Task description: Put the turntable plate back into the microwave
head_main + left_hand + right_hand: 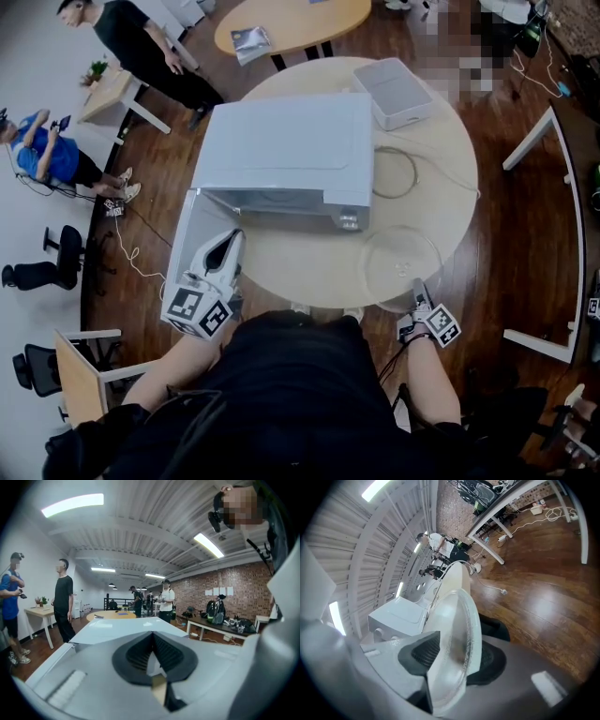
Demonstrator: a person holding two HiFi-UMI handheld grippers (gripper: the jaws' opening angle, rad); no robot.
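The white microwave (281,141) stands on the round table (450,141) with its door (192,239) swung open toward me. The clear glass turntable plate (398,258) lies near the table's front edge, right of the microwave. My right gripper (417,292) is at the plate's near rim. In the right gripper view the plate (457,616) fills the gap of the right gripper (457,656), with a pad against each face. My left gripper (232,239) hovers beside the open door, pointing at the microwave (126,625). The left gripper (151,637) shows only a narrow slit between its pads.
A thin ring (394,173) lies on the table right of the microwave, and a white box (394,89) stands behind it. Two people (141,47) are at the far left near a desk. A white table frame (534,150) stands on the wooden floor to the right.
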